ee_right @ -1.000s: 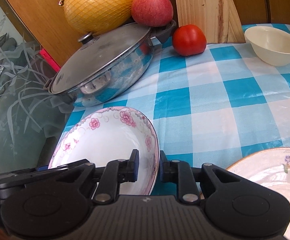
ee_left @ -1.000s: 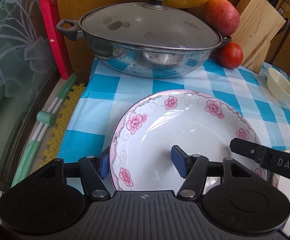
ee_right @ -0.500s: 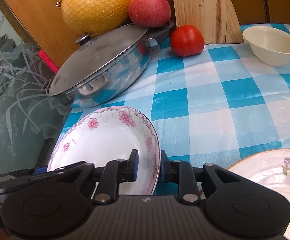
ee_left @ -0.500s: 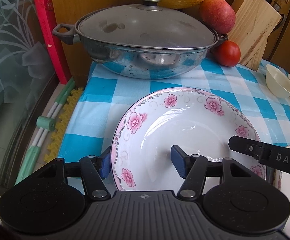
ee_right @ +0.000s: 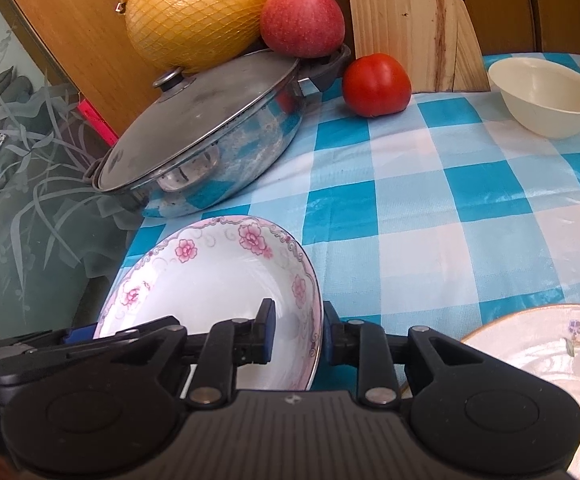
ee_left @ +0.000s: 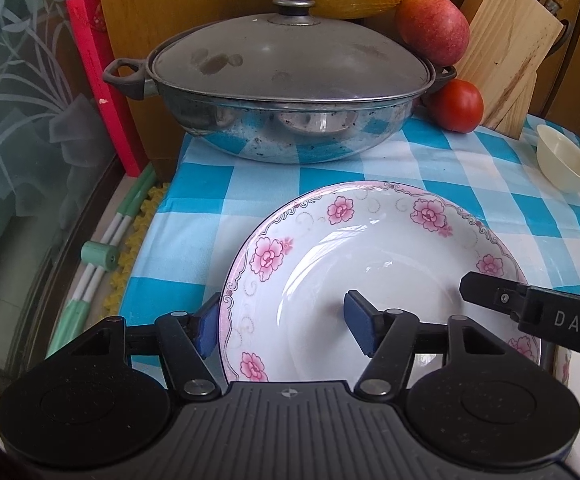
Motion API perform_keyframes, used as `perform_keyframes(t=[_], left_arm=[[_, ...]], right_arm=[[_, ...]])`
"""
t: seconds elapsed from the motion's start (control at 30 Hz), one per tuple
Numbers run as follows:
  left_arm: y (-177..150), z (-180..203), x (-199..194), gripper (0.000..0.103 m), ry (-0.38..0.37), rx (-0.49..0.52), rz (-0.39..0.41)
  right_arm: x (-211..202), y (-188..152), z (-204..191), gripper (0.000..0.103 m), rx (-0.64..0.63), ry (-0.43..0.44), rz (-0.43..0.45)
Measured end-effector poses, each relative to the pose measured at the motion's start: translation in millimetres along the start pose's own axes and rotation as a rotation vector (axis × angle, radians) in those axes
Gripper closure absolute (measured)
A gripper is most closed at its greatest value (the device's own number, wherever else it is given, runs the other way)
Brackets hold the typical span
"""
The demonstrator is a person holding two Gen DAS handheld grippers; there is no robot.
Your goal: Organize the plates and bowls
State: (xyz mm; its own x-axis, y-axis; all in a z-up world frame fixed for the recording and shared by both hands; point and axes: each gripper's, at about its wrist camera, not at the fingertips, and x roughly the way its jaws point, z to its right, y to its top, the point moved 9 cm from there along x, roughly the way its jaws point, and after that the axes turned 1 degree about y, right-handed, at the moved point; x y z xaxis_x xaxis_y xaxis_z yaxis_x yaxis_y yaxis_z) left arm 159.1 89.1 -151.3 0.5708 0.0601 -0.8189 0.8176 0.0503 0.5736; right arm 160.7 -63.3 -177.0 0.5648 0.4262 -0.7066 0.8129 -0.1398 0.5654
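At the far left of the table [ee_left: 217, 184], covered by a blue-and-white checked cloth, a lidded steel pan [ee_left: 285, 96] is seen, with a netted yellow fruit [ee_right: 193, 12] and an apple [ee_right: 302, 20] resting behind and on it. Nearer, at the table's left edge, the pink-flowered plate [ee_left: 370, 264] is found, deep and glossy.

The left tool [ee_left: 281, 326] is spread wide over the plate's left rim, one pad outside the rim and the other inside the well; no clamping is seen, so it is judged to be apart. The right tool [ee_right: 298, 336] straddles the plate's right rim, one pad inside and one outside, drawn in close to the rim; whether the pads actually press the rim cannot be told.

To the right, a tomato [ee_right: 376, 84] lies against a wooden knife block [ee_left: 510, 52]. Farther right, two cream bowls [ee_right: 546, 96] stand side by side, and a second, blue-flowered plate [ee_right: 538, 380] lies near the right tool.

The plate is judged to be stiff, fairly heavy, fragile and slippery from its glaze. It is best taken at the rim, where the lip offers pads a hold from both faces, and kept level so that it is not let slide out or knocked against the pan.
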Motion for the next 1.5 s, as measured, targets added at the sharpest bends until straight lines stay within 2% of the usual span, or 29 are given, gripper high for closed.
perform_keyframes(t=[0.8,1.5], left_arm=[[8.3,15.8,-21.0,0.035,-0.032,0.005,0.051],[4.1,68.8,-49.5,0.035,-0.116,0.089,0.096]], right_arm=[[-27.5,11.2,5.0,0.079,-0.010,-0.005,0.083],[-86.2,4.5,36.0,0.079,0.026,-0.051,0.149]])
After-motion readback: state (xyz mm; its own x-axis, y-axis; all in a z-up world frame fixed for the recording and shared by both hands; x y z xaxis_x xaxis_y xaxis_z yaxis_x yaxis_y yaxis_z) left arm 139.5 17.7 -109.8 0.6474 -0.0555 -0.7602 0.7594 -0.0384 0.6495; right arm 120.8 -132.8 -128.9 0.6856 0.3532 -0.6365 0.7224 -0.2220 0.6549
